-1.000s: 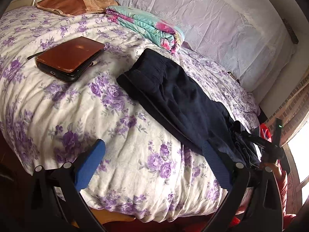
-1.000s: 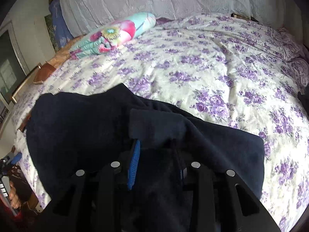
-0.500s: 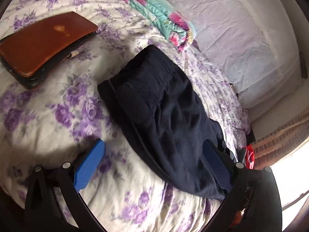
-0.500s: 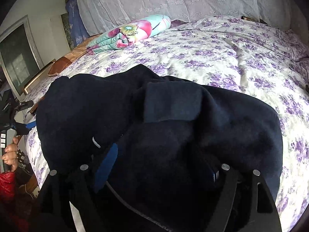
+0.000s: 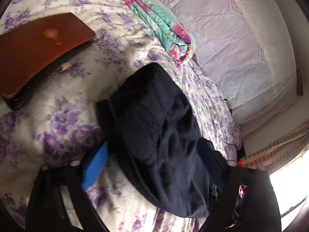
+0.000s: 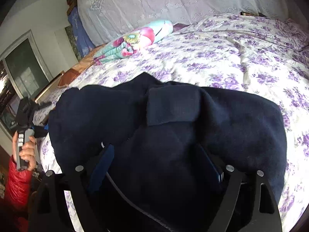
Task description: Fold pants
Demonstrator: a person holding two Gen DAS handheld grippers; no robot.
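Note:
Dark navy pants (image 5: 160,135) lie folded in a long bundle on the flowered bedspread (image 5: 63,119). My left gripper (image 5: 156,150) straddles their near end. Its jaws are closing, the blue left pad (image 5: 94,166) is beside the cloth's edge and the right pad is half buried in fabric. From the other end, my right gripper (image 6: 155,148) sits over the pants (image 6: 173,116). Its jaws are opening, and cloth lies loose between the wide-apart fingers (image 6: 102,164). A folded flap (image 6: 171,106) lies on top.
A brown case (image 5: 38,54) lies on the bed left of the pants. A folded floral blanket (image 5: 164,27) and white pillows (image 5: 231,48) are beyond. A hand (image 6: 29,150) in a red sleeve holds the left gripper at the bed's edge. There is a brick wall (image 5: 280,150) at the right.
The left gripper slid in over the pants' end and rolled, and its jaws narrowed around the cloth. The right gripper let go of its pinch and its fingers spread wide.

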